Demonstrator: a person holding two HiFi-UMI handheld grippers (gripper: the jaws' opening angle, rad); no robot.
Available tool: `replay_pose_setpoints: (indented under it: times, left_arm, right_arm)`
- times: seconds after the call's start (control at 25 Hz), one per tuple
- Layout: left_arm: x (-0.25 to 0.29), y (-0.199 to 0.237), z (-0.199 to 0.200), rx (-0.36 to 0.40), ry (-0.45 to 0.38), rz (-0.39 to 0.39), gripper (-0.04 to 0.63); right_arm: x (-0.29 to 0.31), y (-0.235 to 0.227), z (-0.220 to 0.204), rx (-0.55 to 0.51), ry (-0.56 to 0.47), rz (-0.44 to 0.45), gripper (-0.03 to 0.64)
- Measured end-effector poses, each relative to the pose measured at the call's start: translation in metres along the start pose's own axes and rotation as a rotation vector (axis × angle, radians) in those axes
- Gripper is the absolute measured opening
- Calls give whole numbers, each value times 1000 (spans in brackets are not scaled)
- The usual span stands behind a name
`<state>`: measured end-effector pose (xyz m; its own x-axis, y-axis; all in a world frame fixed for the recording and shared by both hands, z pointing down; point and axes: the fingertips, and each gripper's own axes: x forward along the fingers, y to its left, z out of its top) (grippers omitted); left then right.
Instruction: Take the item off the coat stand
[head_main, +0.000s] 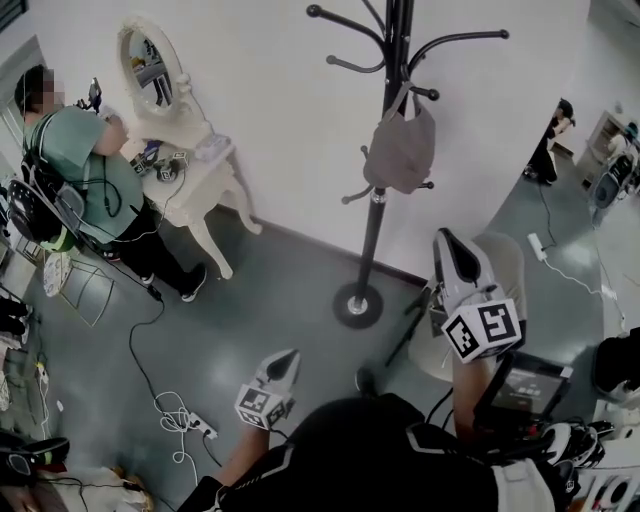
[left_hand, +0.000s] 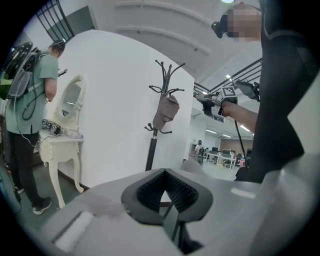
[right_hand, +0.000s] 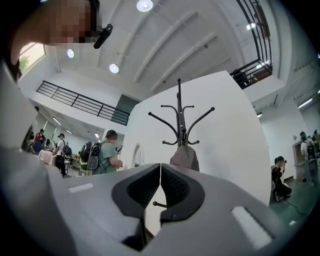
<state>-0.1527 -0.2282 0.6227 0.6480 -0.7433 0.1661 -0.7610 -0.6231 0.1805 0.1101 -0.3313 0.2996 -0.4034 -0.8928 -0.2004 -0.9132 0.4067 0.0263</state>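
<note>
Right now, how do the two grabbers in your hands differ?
The right gripper is held higher than the left gripper. The right gripper is nearer the grey bag on the coat stand; the left gripper is further back. Both have jaws shut, empty.

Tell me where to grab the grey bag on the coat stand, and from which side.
Grip the strap just above the grey bag, coming from the near side in the head view. The bag hangs limp from an upturned hook on the coat stand, so the strap probably has to be lifted up and off.
</note>
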Motion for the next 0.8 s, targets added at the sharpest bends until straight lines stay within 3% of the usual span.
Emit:
replay_pose_setpoints:
  times: [0.08, 0.16, 0.8]
  left_arm:
    - [6, 1, 3, -4, -2, 5, 15]
    - [12, 1, 6, -10, -9, 10, 15]
    - [52, 24, 20, -1, -4, 66, 15]
  right_arm:
    - [7, -6, -3, 9, -1, 0, 15]
    - [14, -11, -7, 21, 1, 12, 71]
    - [77, -49, -28, 52, 31, 35, 201]
